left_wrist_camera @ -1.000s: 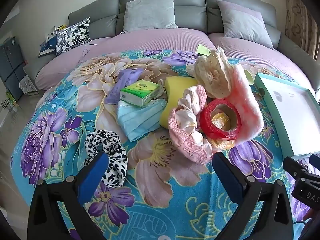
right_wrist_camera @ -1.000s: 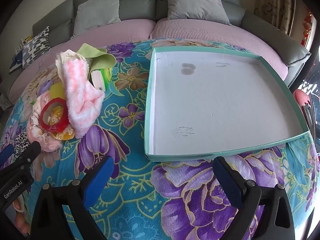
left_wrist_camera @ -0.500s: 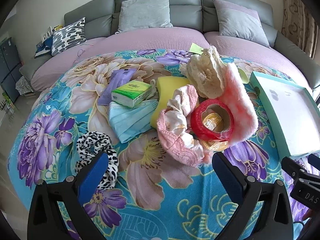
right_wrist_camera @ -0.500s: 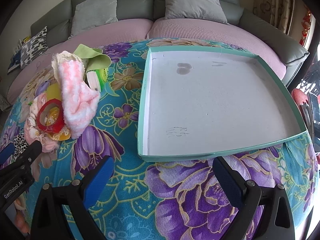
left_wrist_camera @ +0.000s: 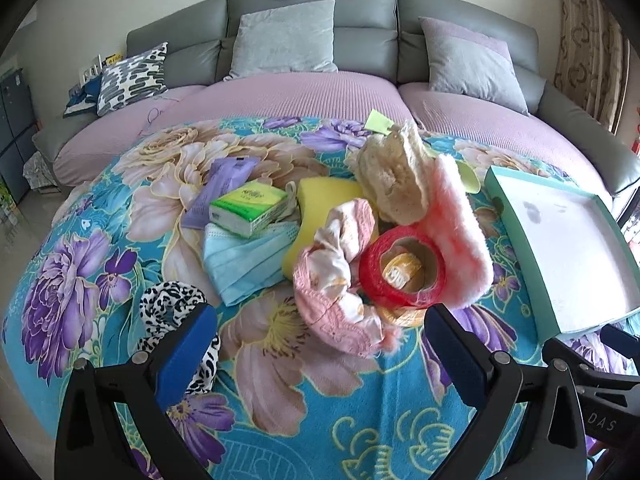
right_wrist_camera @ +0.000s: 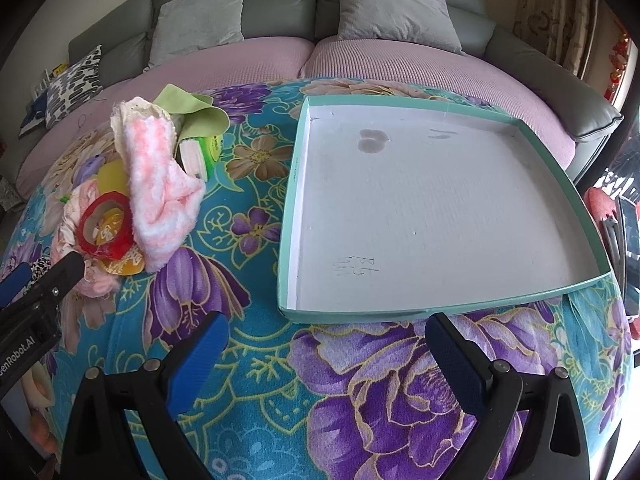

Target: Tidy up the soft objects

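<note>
A pile of soft things lies on the floral cloth: a pink fluffy sock (left_wrist_camera: 456,232) (right_wrist_camera: 156,184), a cream lace piece (left_wrist_camera: 392,184), a pink scrunchie (left_wrist_camera: 336,280), a yellow sponge (left_wrist_camera: 324,216), blue face masks (left_wrist_camera: 244,264), a leopard scrunchie (left_wrist_camera: 176,312) and a red tape roll (left_wrist_camera: 400,268) (right_wrist_camera: 106,226). My left gripper (left_wrist_camera: 320,344) is open and empty, just in front of the pile. My right gripper (right_wrist_camera: 326,344) is open and empty, in front of the empty teal-rimmed white tray (right_wrist_camera: 516,120) (left_wrist_camera: 496,184).
A green tissue pack (left_wrist_camera: 248,208) and a purple packet (left_wrist_camera: 224,188) lie at the pile's left. A green cloth (right_wrist_camera: 188,112) lies behind the sock. A grey sofa with cushions (left_wrist_camera: 284,36) curves behind the table.
Both grippers have drawn back and tilted up a little; the pile and tray sit lower and nearer in view. Nothing on the table has moved. Both stay open.
</note>
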Available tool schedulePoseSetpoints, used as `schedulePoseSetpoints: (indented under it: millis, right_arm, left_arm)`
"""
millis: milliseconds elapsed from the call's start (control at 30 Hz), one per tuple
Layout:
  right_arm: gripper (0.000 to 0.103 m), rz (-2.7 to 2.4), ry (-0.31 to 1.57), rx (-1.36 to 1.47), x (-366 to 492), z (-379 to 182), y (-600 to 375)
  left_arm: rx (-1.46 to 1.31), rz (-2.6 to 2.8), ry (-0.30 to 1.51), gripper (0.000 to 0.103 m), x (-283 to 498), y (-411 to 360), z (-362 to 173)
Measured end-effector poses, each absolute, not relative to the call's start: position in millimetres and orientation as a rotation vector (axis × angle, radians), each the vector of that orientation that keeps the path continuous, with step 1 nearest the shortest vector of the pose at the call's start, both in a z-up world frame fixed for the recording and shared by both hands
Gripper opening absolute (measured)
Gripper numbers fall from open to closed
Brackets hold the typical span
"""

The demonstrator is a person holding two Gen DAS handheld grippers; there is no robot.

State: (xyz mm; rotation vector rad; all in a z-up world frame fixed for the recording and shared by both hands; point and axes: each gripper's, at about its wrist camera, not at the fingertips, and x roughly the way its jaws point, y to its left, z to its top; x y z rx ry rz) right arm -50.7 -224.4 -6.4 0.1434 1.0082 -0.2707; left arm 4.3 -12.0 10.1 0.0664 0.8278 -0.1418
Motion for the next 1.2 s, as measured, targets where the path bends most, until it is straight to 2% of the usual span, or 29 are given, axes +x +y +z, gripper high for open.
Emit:
schedulePoseSetpoints:
  millis: [467,1200]
  right_arm:
    - [0.100,-0.250,1.013,0.157,-51.1,-5.5,-230.4]
    - [0.100,-0.248,1.014,0.146,-53.3,-4.6,-229.0]
  left_arm:
    - [-0.023,-0.147,0.849,0.103,7.3,-6.6,7.6]
    - [0.043,-0.110,0.764,0.103,2.1,-11.6,20.9]
